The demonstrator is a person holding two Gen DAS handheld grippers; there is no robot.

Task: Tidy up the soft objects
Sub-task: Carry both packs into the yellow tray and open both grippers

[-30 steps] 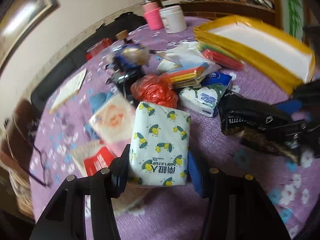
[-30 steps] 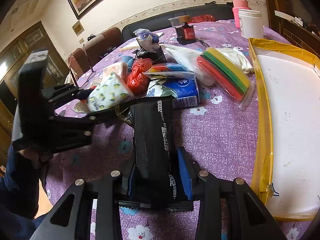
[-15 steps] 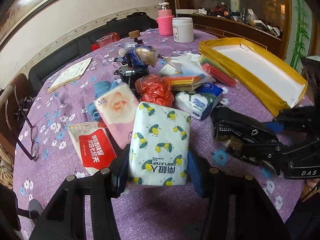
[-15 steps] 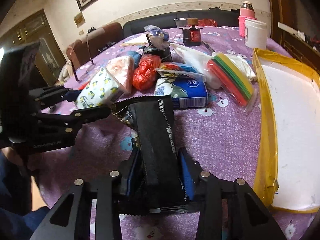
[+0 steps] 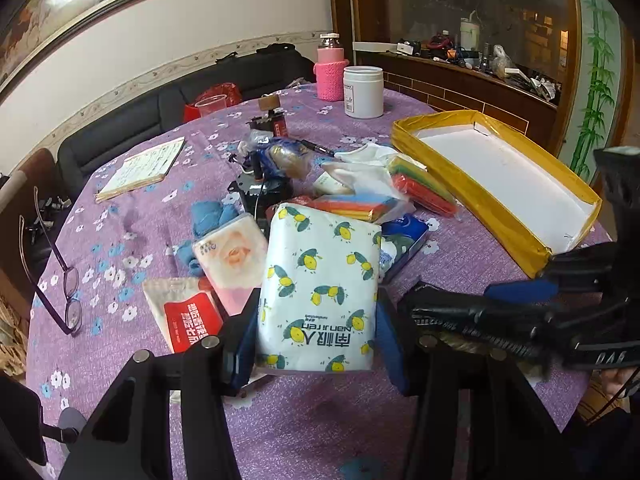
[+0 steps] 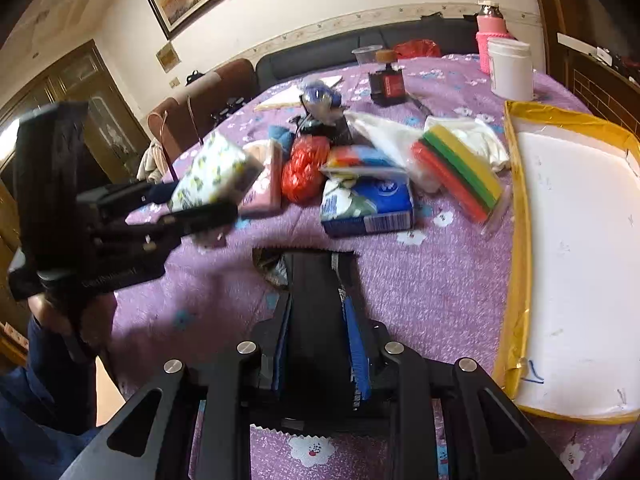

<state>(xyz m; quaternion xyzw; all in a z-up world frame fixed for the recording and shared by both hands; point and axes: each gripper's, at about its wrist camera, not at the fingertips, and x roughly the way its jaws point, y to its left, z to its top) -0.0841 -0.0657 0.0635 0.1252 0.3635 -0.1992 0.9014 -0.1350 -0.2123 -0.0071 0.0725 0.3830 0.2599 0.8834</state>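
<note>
Two grippers are loaded. Yellow-edged tray [image 5: 472, 120], right of frame, holds nothing yet. Left gripper [image 5: 316, 340], clamped on the lemon-print tissue pack [image 5: 320, 288] at centre, has lifted it. Right gripper [image 6: 320, 340] jaws have just narrowed, squeezing the black pouch [image 6: 316, 292]. Both items appear ready for transfer.

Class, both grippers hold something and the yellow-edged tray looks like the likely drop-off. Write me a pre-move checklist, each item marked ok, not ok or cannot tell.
1. Left gripper clamped on the lemon-print tissue pack: ok, a pad on each side.
2. Right gripper closed on the black pouch: ok; its jaws have just been closing.
3. Tissue pack clear of the pile: ok in the right wrist view, raised above the pink pack.
4. Yellow-edged tray has room: ok, white floor bare.
5. Grippers apart: ok, though close.
6. Pouch off the tablecloth: cannot tell.
</note>
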